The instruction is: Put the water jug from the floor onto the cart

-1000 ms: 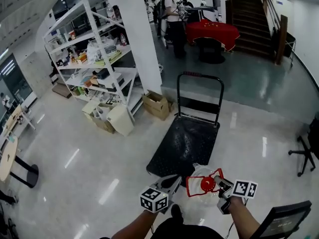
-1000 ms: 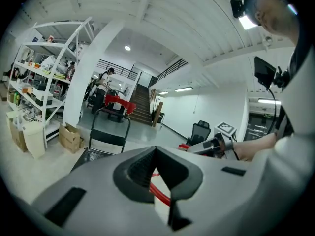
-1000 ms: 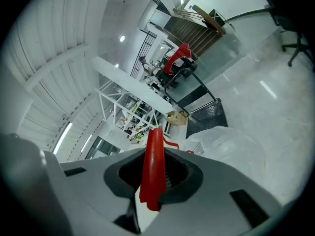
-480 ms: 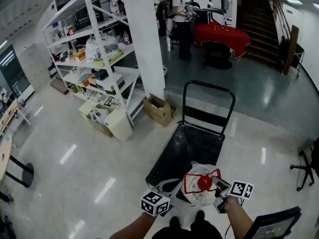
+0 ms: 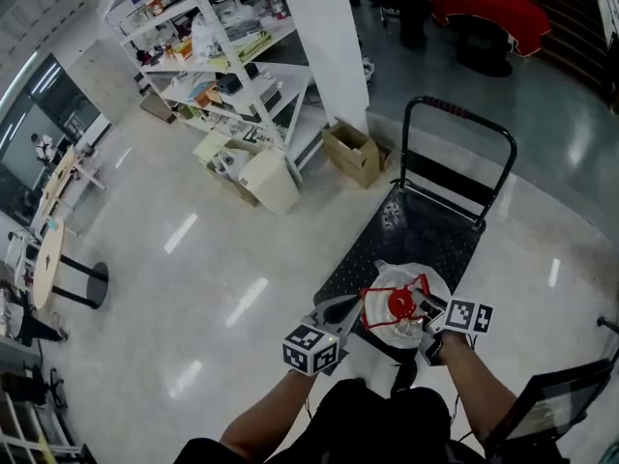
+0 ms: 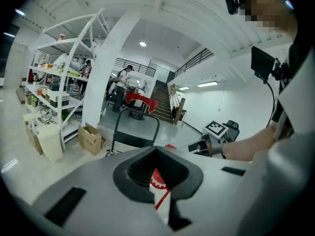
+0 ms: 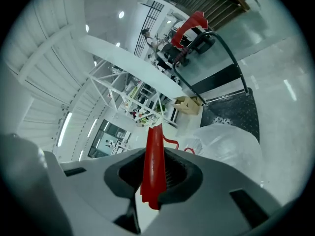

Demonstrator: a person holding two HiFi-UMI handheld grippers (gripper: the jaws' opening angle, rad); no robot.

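Glossy pale floor (image 5: 193, 288), black cart (image 5: 426, 230) at centre right. The water jug (image 5: 406, 283) hangs at lower centre over the cart's near edge. The jaws of the left gripper (image 5: 350, 309) and right gripper (image 5: 426, 312) are both clamped on its thin red handle (image 7: 152, 156). The likely risk is that the handle slips or the jug swings and clips the deck edge.

The water jug (image 5: 424, 280) hides part of the cart (image 5: 430, 232); shelf (image 5: 235, 63) goods too small to tell.
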